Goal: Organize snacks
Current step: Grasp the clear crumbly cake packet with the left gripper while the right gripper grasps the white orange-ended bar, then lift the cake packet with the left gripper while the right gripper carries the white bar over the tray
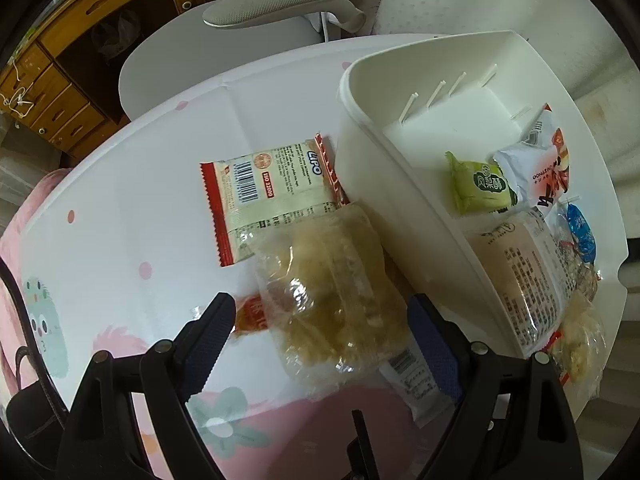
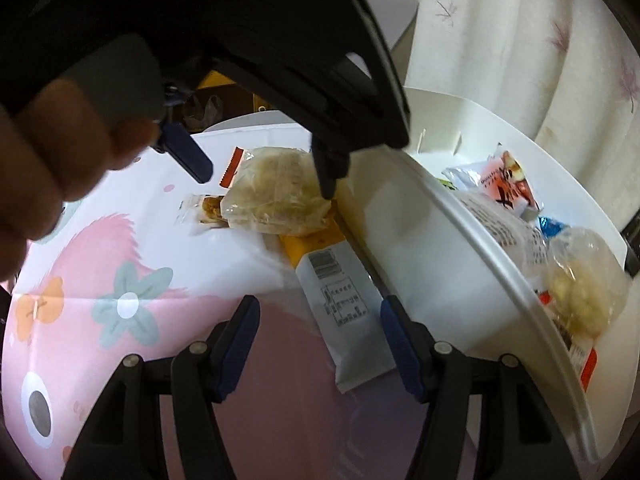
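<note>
Left gripper points steeply down, jaws wide apart, blue pads clear of anything on either side. Seen from right wrist view, same gripper hangs ahead of and above right one, person's hand wrapped round its handle, fingers curled. Right gripper tilts down at gentler slant, jaws parted about halfway, pads pressing nothing.

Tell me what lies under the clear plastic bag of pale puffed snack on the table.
Under the clear bag, a red-edged LIPO packet and a white-and-yellow packet stick out; their covered parts stay hidden.
</note>
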Demonstrator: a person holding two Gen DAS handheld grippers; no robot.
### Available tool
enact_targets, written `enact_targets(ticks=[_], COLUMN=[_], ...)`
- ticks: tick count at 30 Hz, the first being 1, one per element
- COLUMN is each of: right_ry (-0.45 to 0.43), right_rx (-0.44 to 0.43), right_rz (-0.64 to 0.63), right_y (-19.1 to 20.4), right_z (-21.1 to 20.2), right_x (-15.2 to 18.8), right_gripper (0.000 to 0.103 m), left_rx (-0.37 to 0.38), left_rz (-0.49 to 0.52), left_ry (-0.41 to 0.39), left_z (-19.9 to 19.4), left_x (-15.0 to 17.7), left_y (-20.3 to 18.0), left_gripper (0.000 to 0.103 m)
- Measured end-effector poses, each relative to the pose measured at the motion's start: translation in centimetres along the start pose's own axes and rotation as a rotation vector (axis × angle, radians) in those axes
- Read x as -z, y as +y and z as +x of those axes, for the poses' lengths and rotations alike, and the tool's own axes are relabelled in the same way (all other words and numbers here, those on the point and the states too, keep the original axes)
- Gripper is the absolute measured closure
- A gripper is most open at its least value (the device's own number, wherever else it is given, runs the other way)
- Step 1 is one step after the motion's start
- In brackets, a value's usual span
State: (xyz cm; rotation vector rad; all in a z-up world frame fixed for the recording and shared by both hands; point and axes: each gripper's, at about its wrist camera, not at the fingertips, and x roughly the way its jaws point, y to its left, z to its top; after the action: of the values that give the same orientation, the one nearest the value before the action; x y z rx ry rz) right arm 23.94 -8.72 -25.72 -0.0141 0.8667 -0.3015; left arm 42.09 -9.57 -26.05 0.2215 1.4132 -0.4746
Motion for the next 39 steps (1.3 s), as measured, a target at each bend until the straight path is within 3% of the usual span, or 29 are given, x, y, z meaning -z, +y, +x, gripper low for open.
enact_targets(ticks=[4, 10, 18, 23, 39], right_ry=[0.021, 0.051, 0.081, 0.111, 0.179], right_rx=[0.041, 0.022, -0.033, -0.046, -0.083], right_rz=[-0.002, 0.017, 0.035, 0.037, 0.04], right_y=[-0.4, -1.4, -2.2, -3.0, -2.8], right_z=[0.6, 1.5, 1.8, 2.1, -0.3], right_x=[0.0, 0.3, 0.1, -0.5, -0.7], right_gripper=[0.041, 0.042, 0.047, 0.06, 0.071], left_rx=[0.003, 0.012, 0.022, 0.036, 0.023], left_rz=[-0.023, -0.07, -0.102, -0.111, -0.148], left_ry=[0.0, -0.011, -0.016, -0.031, -0.043], left_z=[0.8, 1.2, 1.5, 1.1, -4.5], left_x=[0.0, -0.1, 0.2, 0.9, 6.4], left_y=[-0.1, 0.6, 1.7, 2.3, 3.6], left_gripper=[0.016, 0.018, 0.044, 0.057, 0.06])
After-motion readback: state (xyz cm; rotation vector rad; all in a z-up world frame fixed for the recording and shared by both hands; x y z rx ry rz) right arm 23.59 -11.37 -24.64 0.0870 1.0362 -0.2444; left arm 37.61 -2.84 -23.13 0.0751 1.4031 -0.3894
